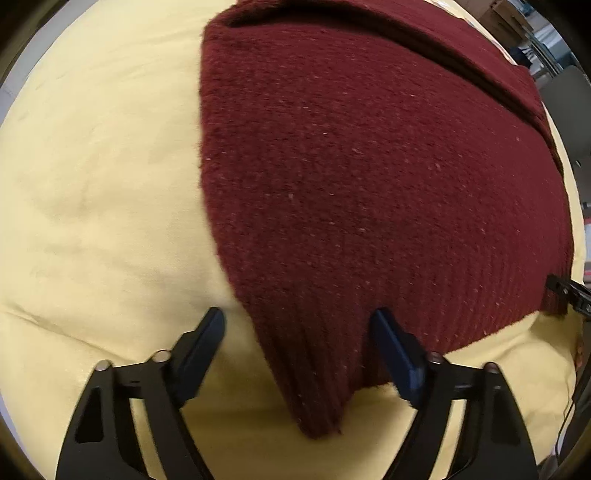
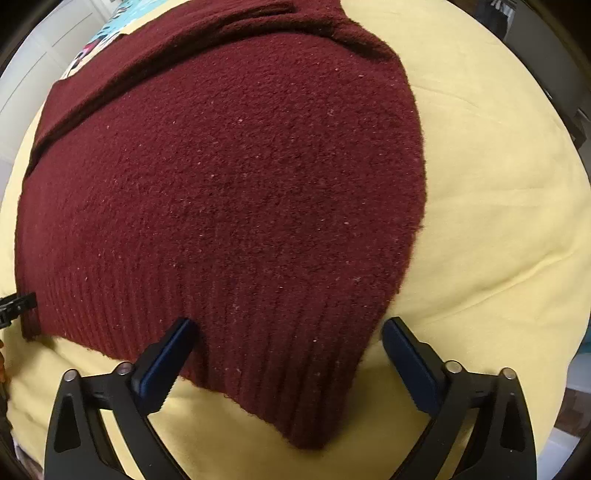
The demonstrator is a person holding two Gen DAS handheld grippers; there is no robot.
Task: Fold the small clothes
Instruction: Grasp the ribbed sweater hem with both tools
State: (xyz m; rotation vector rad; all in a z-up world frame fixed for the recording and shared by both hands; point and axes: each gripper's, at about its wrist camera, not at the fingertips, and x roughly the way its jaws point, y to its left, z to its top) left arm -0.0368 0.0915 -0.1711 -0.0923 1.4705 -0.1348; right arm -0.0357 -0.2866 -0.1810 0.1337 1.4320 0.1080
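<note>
A dark red knitted sweater (image 1: 351,177) lies flat on a pale yellow cloth (image 1: 92,184), its sleeves folded across the far part. My left gripper (image 1: 299,321) is open, its fingers on either side of the near left hem corner. In the right wrist view the same sweater (image 2: 240,184) lies on the yellow cloth (image 2: 498,184). My right gripper (image 2: 288,328) is open, its fingers on either side of the near right hem corner. Each gripper's tip shows at the edge of the other view, by the ribbed hem.
The other gripper's black tip (image 1: 569,291) touches the hem at the right of the left wrist view, and likewise at the left of the right wrist view (image 2: 14,302). A patterned blue fabric (image 2: 99,33) lies past the sweater. Furniture (image 1: 554,44) stands beyond the cloth.
</note>
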